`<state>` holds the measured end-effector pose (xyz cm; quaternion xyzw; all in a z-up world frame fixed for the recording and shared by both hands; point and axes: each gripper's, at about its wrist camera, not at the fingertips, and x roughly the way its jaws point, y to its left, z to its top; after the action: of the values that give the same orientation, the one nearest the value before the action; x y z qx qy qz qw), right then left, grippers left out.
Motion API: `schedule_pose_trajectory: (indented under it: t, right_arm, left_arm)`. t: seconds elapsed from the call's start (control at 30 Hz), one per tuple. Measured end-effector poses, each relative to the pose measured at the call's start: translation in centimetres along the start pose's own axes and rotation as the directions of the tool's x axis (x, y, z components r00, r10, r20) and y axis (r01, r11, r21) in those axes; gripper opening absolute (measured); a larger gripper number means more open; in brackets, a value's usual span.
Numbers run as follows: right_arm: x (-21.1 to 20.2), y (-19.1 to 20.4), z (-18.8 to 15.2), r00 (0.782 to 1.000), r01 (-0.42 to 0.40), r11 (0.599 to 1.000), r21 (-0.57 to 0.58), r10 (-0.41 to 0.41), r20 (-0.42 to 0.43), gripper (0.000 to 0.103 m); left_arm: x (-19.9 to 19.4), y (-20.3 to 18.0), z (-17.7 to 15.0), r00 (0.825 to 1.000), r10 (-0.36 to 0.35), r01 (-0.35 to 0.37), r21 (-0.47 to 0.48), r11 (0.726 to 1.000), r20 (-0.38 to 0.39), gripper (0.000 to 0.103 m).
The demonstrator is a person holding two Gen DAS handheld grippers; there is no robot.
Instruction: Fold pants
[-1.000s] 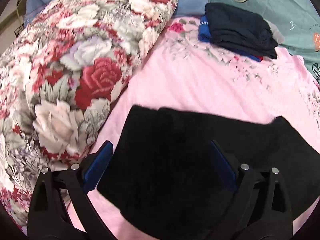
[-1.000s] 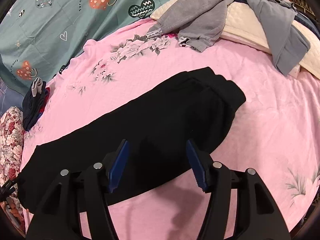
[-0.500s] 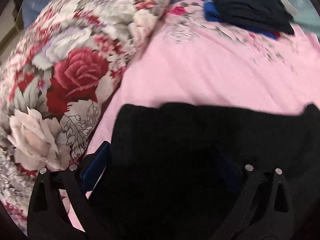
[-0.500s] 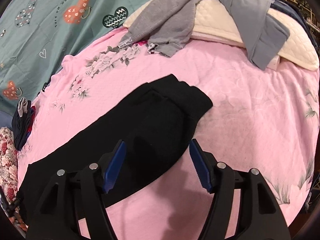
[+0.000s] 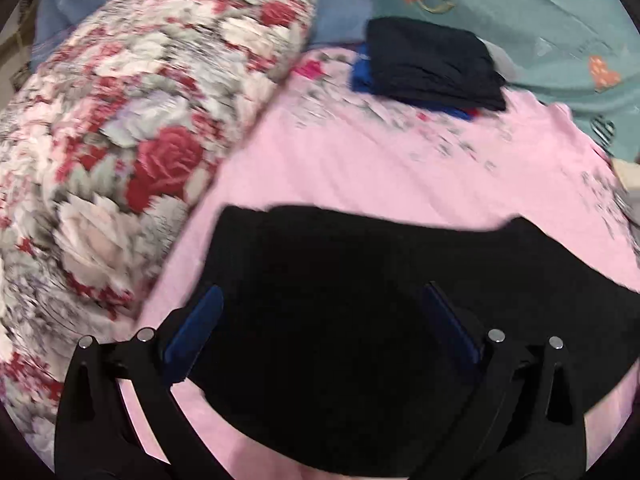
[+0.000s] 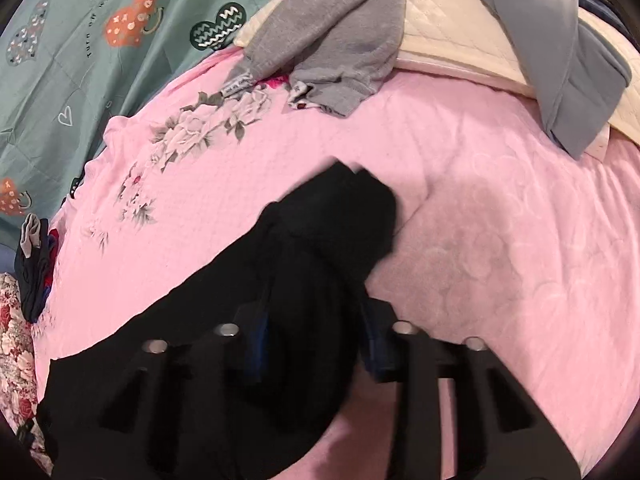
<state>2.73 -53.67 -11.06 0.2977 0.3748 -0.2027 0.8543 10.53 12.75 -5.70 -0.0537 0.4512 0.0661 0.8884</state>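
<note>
Black pants (image 5: 360,248) lie in a long strip across the pink blanket (image 5: 360,160). My left gripper (image 5: 322,290) is open wide just above one end of them; its left pad (image 5: 196,328) sits at the cloth's edge and its right pad is over the cloth. In the right wrist view the other end of the pants (image 6: 336,216) is bunched up. My right gripper (image 6: 316,312) is closing there, with the gathered black fabric filling the gap between its blue pads.
A rolled floral quilt (image 5: 120,140) borders the left side. A folded stack of dark clothes (image 5: 432,64) sits at the far edge by the teal sheet (image 5: 540,20). Grey garments (image 6: 340,28) drape over a cream quilted pad (image 6: 460,36) at the far right.
My right gripper's jaws have narrowed onto the pants, whose end has bunched up. My left gripper pushed forward, then came back, and stays open.
</note>
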Motion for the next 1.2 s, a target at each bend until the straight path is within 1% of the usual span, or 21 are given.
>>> schedule_pose_trajectory:
  t: [0.1,0.2,0.27,0.37,0.47,0.57,0.6,0.63,0.67,0.73,0.8,0.83,0.87,0.9,0.93,0.97,1.0,1.03,1.07,1.13,1.2]
  right_arm:
    - [-3.0,1.9,-0.3,0.998,-0.004,1.0,-0.031,0.006,0.058,0.023]
    - [-7.4,7.0,-1.0,0.989,-0.105,0.986,-0.127,0.117,0.091,0.023]
    - [-9.8,12.4,-2.6,0.98,-0.156,0.95,-0.272,0.184,0.081,0.023]
    - [-10.7,18.4,-6.1,0.973,-0.172,0.889,-0.424,0.219,0.066,0.023]
    - [-8.3,23.9,-10.8,0.974,-0.206,0.825,-0.527,0.226,-0.027,0.024]
    - [-3.7,28.2,-16.0,0.963,-0.266,0.772,-0.578,0.185,-0.196,0.031]
    - [-2.5,29.0,-17.4,0.952,-0.293,0.75,-0.593,0.169,-0.257,0.037]
    - [-1.9,29.7,-18.5,0.931,-0.336,0.728,-0.597,0.164,-0.325,0.054]
    - [-1.7,30.0,-19.6,0.907,-0.386,0.709,-0.59,0.175,-0.384,0.064]
    - [-3.4,29.7,-19.8,0.877,-0.459,0.673,-0.58,0.24,-0.416,0.066]
    - [-5.0,28.5,-18.1,0.814,-0.567,0.645,-0.513,0.342,-0.469,0.066]
    - [-5.8,27.6,-16.9,0.795,-0.595,0.645,-0.479,0.385,-0.469,0.065]
    - [-6.8,26.1,-15.0,0.813,-0.577,0.669,-0.469,0.41,-0.414,0.065]
    - [-7.4,25.0,-13.7,0.844,-0.535,0.697,-0.478,0.405,-0.352,0.063]
    - [-7.6,24.3,-12.9,0.869,-0.494,0.718,-0.489,0.388,-0.307,0.057]
    - [-7.5,23.4,-11.9,0.899,-0.437,0.749,-0.498,0.354,-0.257,0.045]
    - [-7.0,23.0,-11.1,0.91,-0.413,0.773,-0.482,0.334,-0.245,0.036]
    - [-6.4,22.6,-10.7,0.907,-0.419,0.78,-0.464,0.333,-0.258,0.02]
    - [-5.4,22.6,-10.8,0.902,-0.428,0.78,-0.456,0.335,-0.273,0.011]
    - [-3.6,23.0,-11.6,0.904,-0.415,0.791,-0.45,0.301,-0.305,0.011]
    - [-1.1,24.5,-13.9,0.855,-0.481,0.757,-0.443,0.293,-0.427,0.011]
  left_arm:
    - [1.2,-0.7,-1.4,0.999,0.021,-0.02,0.018,1.0,-0.049,0.1]
    - [1.7,-1.0,-2.3,0.997,0.027,-0.026,0.008,1.0,-0.07,0.1]
    - [1.4,-1.1,-2.9,0.998,0.005,-0.005,-0.003,1.0,-0.067,0.1]
    - [1.2,-1.0,-3.2,0.999,0.013,-0.013,0.002,1.0,-0.048,0.1]
    - [1.4,-1.1,-3.6,0.999,0.015,-0.015,0.007,1.0,-0.041,0.1]
    - [1.0,-1.2,-4.3,0.999,0.026,-0.025,0.028,0.999,-0.037,0.1]
    - [0.9,-1.2,-4.3,0.999,0.024,-0.023,0.032,0.999,-0.037,0.1]
    - [0.8,-1.1,-4.4,0.999,0.024,-0.023,0.036,0.999,-0.037,0.1]
    - [0.7,-1.0,-4.5,0.999,0.025,-0.024,0.037,0.999,-0.036,0.1]
    - [0.6,-0.7,-4.4,0.999,0.017,-0.016,0.022,1.0,-0.037,0.1]
    - [0.8,-0.7,-4.3,0.999,0.008,-0.007,0.007,1.0,-0.042,0.1]
    - [0.8,-0.9,-4.2,0.999,0.006,-0.005,0.005,1.0,-0.042,0.1]
    - [0.7,-1.1,-4.2,0.999,0.004,-0.003,0.009,1.0,-0.039,0.1]
    - [0.7,-1.4,-4.1,0.999,0.0,0.001,0.014,1.0,-0.037,0.1]
    - [0.6,-1.8,-4.0,0.999,-0.007,0.007,0.021,1.0,-0.035,0.1]
    - [0.6,-2.4,-3.8,0.999,-0.02,0.021,0.031,0.999,-0.036,0.1]
    - [0.6,-2.9,-3.7,0.999,-0.031,0.033,0.039,0.999,-0.041,0.1]
    - [0.6,-3.4,-3.6,0.998,-0.042,0.044,0.047,0.998,-0.047,0.1]
    - [0.6,-4.2,-3.5,0.997,-0.057,0.06,0.056,0.997,-0.056,0.1]
    - [0.6,-5.5,-3.5,0.994,-0.078,0.083,0.072,0.994,-0.073,0.1]
    - [0.4,-6.6,-3.5,0.993,-0.092,0.1,0.097,0.99,-0.076,0.1]
